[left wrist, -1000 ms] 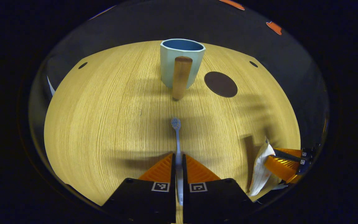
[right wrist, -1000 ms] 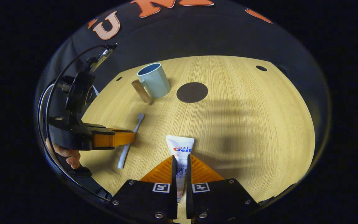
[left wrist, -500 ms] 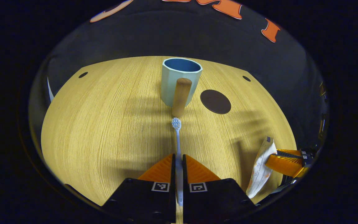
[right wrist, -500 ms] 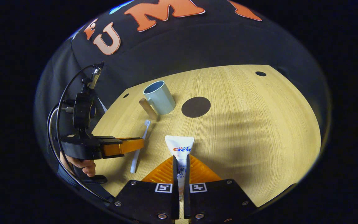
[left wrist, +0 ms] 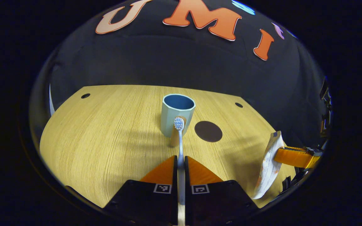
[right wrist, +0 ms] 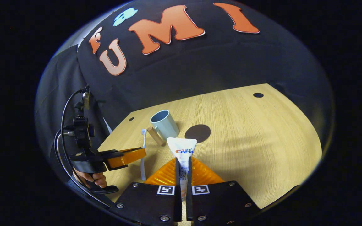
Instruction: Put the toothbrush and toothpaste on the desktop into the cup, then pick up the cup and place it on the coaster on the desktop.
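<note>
Pale-blue plastic toothbrush (left wrist: 179, 141), pinched in left gripper (left wrist: 181, 163), long axis aimed straight at light-blue cup w/ wooden handle (left wrist: 176, 114) mid-desktop (left wrist: 105, 141). Right gripper (right wrist: 183, 164) clamps white toothpaste tube (right wrist: 182, 147); brown round coaster (left wrist: 208, 131) just beside cup.

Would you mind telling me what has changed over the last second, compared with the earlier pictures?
Both grippers have risen from the desktop, each carrying its load: the left gripper has lifted the toothbrush, and the right gripper the toothpaste tube. Both grips were already shut and remain so. The cup and the coaster stayed where they were, and the cup is still empty.
</note>
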`<state>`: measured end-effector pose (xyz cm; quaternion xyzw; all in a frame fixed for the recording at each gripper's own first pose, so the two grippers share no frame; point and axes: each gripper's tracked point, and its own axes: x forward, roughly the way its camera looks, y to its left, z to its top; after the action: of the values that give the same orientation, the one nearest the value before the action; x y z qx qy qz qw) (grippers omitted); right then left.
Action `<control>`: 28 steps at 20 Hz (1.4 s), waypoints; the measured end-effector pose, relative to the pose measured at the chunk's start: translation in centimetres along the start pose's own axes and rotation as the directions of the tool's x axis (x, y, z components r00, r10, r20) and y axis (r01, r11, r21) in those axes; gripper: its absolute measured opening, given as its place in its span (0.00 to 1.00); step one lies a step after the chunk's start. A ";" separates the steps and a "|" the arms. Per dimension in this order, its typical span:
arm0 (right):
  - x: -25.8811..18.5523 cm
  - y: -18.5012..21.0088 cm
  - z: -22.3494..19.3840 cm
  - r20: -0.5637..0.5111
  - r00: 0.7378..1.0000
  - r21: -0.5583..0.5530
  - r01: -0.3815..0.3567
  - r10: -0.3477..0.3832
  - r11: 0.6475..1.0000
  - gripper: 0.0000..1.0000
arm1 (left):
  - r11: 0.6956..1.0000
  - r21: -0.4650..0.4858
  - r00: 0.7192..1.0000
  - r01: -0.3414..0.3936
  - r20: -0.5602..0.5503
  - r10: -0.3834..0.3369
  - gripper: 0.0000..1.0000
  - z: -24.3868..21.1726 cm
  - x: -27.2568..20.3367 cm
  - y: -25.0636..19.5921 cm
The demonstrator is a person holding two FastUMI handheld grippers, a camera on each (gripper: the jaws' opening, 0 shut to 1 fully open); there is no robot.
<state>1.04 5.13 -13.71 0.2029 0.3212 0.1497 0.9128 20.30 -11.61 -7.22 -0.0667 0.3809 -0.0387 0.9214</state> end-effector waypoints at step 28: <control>0.8 -2.5 12.0 0.346 0.938 -0.064 0.018 0.006 0.998 0.05 | 0.989 0.069 0.701 -0.128 0.712 0.041 0.08 23.1 1.2 -1.1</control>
<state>9.78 0.00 -6.80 0.1949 0.1511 0.1194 0.9617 37.45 -10.65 8.33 -0.0066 -0.0022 0.0106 0.9999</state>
